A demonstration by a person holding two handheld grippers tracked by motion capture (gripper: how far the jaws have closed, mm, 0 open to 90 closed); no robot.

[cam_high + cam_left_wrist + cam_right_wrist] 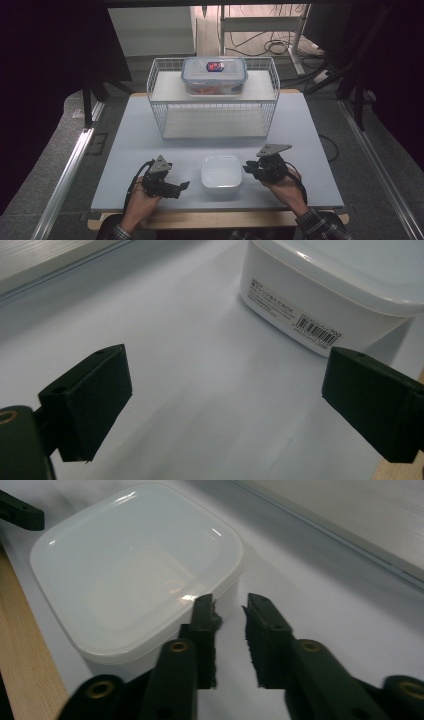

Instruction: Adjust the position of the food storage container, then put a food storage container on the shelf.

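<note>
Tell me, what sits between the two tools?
In the high view, a white tub sits between the left tool and right tool.

One white tub [220, 173]; one lidded box [214, 75]; one wire rack [161, 117]; two grippers.

High view looks down overhead; both tool views sit low, apparently close, sharing the white container [220, 173].

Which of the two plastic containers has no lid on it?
The white container at the table's near edge, between the two grippers: it is open-topped and looks empty. The clear container on the wire rack has a blue-trimmed lid on it.
</note>
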